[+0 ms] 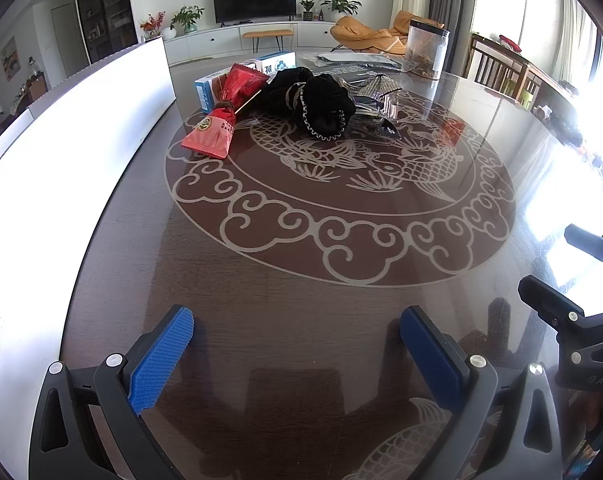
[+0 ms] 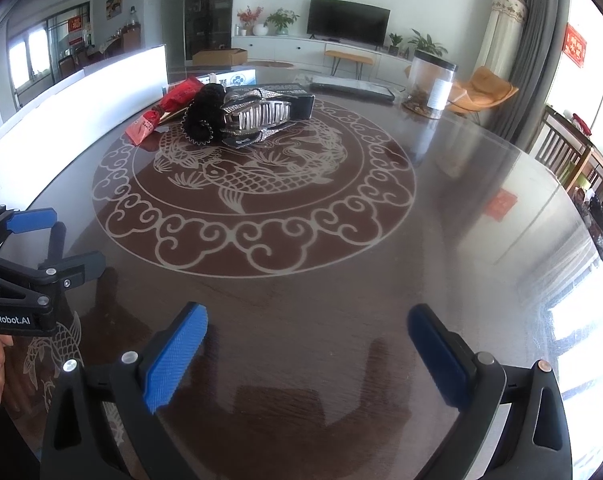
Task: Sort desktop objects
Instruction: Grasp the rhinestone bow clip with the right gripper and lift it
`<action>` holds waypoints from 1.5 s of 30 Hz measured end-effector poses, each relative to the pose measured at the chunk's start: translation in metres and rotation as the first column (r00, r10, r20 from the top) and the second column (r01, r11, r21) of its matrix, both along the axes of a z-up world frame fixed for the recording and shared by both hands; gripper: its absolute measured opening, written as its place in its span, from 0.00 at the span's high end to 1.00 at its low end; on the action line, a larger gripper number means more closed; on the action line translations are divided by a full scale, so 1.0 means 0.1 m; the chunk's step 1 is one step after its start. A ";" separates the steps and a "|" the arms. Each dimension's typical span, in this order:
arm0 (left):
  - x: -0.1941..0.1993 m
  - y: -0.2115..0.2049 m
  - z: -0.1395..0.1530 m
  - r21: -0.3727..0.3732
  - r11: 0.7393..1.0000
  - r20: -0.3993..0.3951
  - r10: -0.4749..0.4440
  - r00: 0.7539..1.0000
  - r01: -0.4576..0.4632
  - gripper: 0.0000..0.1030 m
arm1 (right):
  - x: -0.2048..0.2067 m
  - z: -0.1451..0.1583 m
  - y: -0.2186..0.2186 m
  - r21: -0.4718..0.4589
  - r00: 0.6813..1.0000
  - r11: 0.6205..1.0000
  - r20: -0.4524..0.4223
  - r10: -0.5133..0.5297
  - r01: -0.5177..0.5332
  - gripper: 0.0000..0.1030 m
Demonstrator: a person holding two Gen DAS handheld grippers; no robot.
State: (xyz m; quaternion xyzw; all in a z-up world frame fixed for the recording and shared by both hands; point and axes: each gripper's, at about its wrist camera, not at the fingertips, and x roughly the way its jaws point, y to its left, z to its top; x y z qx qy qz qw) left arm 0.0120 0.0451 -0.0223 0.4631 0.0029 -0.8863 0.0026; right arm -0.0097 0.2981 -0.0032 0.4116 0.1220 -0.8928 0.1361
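Both tools, left tool [image 1: 297, 330] and right tool [image 2: 307, 326], hover released over the surface [image 2: 441, 240]. Well ahead lie a red packet [image 1: 213, 130], black scrunchie [image 1: 309, 104] and rhinestone hair claw [image 2: 257, 116], touching.

Black gripper frames, blue ribbed fingers [image 1: 161, 360], silver screws.

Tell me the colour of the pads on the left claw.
Blue, with a ribbed texture on the pads of the left claw; clearest in the left wrist view.
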 end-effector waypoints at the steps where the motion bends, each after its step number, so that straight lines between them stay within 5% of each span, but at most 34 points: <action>1: 0.00 0.00 0.00 0.000 1.000 0.000 0.001 1.000 -0.001 0.00 | -0.01 0.00 0.01 -0.007 1.000 1.000 0.005 0.000 0.000 0.02; 8: 0.00 0.00 0.00 0.001 1.000 -0.001 0.002 1.000 -0.002 0.00 | -0.10 -0.01 0.08 -0.089 0.998 0.996 0.057 0.002 0.003 0.02; 13: 0.00 0.00 0.00 0.001 1.000 -0.002 0.001 1.000 -0.001 0.00 | -0.58 0.05 0.02 -0.236 0.988 0.972 0.151 0.030 0.007 0.02; 16: -0.01 0.00 0.00 0.001 1.000 -0.003 0.001 1.000 -0.001 0.00 | -0.97 0.24 -0.17 -0.310 0.990 0.951 0.132 0.051 -0.007 0.02; 20: 0.00 0.00 0.00 0.002 1.000 -0.003 0.001 1.000 -0.001 0.00 | -1.53 0.40 -0.53 -0.291 0.993 0.957 0.106 0.043 -0.011 0.02; 25: 0.00 0.00 0.00 0.003 1.000 -0.003 0.000 1.000 0.000 0.00 | -2.13 0.20 -0.87 -0.272 0.972 0.961 0.236 0.010 0.056 0.03; 27: -0.01 0.00 0.00 0.005 1.000 -0.003 -0.001 1.000 0.001 0.00 | -2.20 0.09 -0.94 -0.247 0.962 0.968 0.272 0.021 0.049 0.17; 30: -0.01 0.00 0.00 0.005 1.000 -0.003 -0.001 1.000 0.001 0.00 | -2.12 0.03 -0.90 -0.216 0.965 0.976 0.261 0.024 0.034 0.29; 41: -0.01 0.00 0.00 0.004 1.000 -0.003 0.000 1.000 0.000 0.00 | -0.89 0.06 -0.18 -0.132 0.990 0.989 0.120 0.079 -0.063 0.29; 43: -0.01 0.00 0.00 0.004 1.000 -0.004 -0.001 1.000 0.001 0.00 | -0.67 0.07 -0.01 -0.133 0.991 0.989 0.110 0.078 -0.063 0.23; 45: -0.02 0.00 0.00 0.004 1.000 -0.003 0.000 1.000 0.000 0.00 | -0.53 0.06 0.09 -0.135 0.993 0.989 0.099 0.071 -0.057 0.06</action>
